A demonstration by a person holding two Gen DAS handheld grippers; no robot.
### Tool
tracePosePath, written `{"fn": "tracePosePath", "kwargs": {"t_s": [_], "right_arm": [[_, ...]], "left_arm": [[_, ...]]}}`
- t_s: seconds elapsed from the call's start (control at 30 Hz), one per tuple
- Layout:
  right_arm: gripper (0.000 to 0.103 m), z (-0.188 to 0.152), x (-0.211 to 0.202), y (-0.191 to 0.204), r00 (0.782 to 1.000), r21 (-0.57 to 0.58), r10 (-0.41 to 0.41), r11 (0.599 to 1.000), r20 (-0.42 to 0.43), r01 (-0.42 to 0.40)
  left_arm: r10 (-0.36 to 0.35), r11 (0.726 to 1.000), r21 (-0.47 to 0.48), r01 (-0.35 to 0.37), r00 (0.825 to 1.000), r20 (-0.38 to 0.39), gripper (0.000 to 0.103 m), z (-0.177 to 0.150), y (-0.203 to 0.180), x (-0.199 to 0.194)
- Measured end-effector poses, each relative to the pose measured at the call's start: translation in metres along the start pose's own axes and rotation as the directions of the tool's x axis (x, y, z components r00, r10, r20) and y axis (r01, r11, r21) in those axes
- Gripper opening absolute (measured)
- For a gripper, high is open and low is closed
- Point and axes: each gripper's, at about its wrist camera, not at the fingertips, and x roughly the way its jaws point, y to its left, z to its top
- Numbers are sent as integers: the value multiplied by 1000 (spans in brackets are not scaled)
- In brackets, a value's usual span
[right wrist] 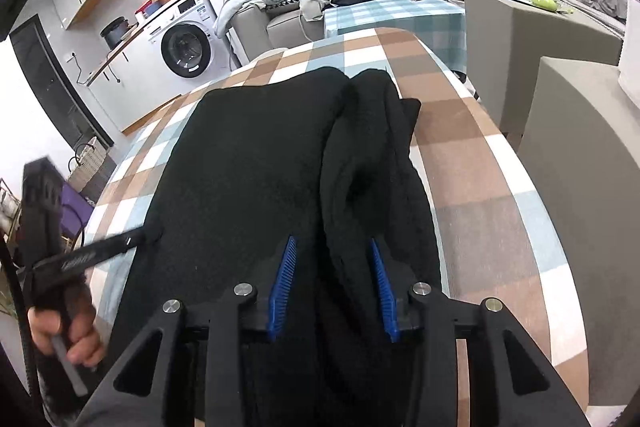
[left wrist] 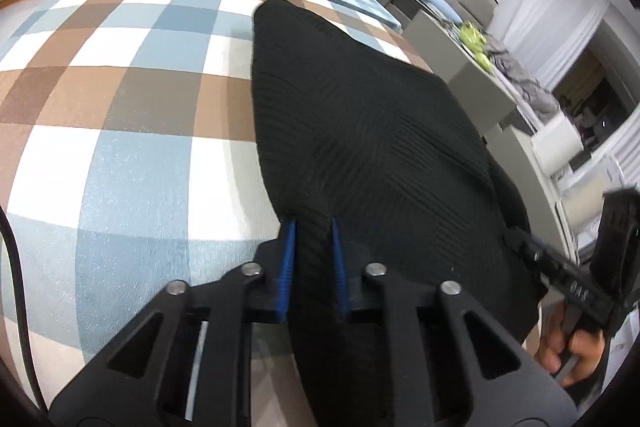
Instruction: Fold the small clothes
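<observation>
On the left side, the left gripper (left wrist: 314,259) is closed on the near edge of the black knit garment (left wrist: 360,131), with a ridge of the cloth pinched between its blue pads (left wrist: 289,259). The garment lies on the checked tablecloth (left wrist: 120,99), toward the right part of the table.

In the middle, the cloth is spread flat and rather smooth. Further to the right, one side part is already turned over onto the body and makes a thick, uneven roll.

The right gripper (right wrist: 334,287) stands over this roll at the near edge; its fingers are somewhat apart with the cloth between them, but I cannot tell for sure if they really press it.

I judge the folding is only begun: one side is brought in, the other side and the final fold across remain to do.
</observation>
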Motion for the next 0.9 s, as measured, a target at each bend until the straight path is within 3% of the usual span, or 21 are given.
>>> {"fn": "tracePosePath", "kwargs": {"t_s": [0.3,0.37,0.47,0.57,0.67,0.77,0.9], "right_arm": [[37,-12,22,31,987,-7,145,989,-70,-146],[37,-17,28,48,973,-17,207,978,-103,-210],[37,-25,35,80,930,-40,321,942,-176,-333],[38,-28,39,107,903,-97,366,914,-227,-395],[39,-14,41,107,913,-91,358,920,-195,-381],[41,8,56,88,934,28,333,943,-127,-333],[41,38,84,78,948,153,313,941,-60,-301]], "left_arm": [[122,992,2,-122,991,52,7,-6,28,-29],[163,987,-8,-163,984,66,7,-11,46,-47],[230,973,-3,-230,970,73,7,-19,73,-72],[242,970,-28,-241,968,68,9,-20,94,-88],[229,973,-65,-224,970,87,9,-17,106,-102],[216,975,-78,-209,971,103,10,-15,109,-106],[197,979,-82,-189,975,104,10,-16,105,-106]]}}
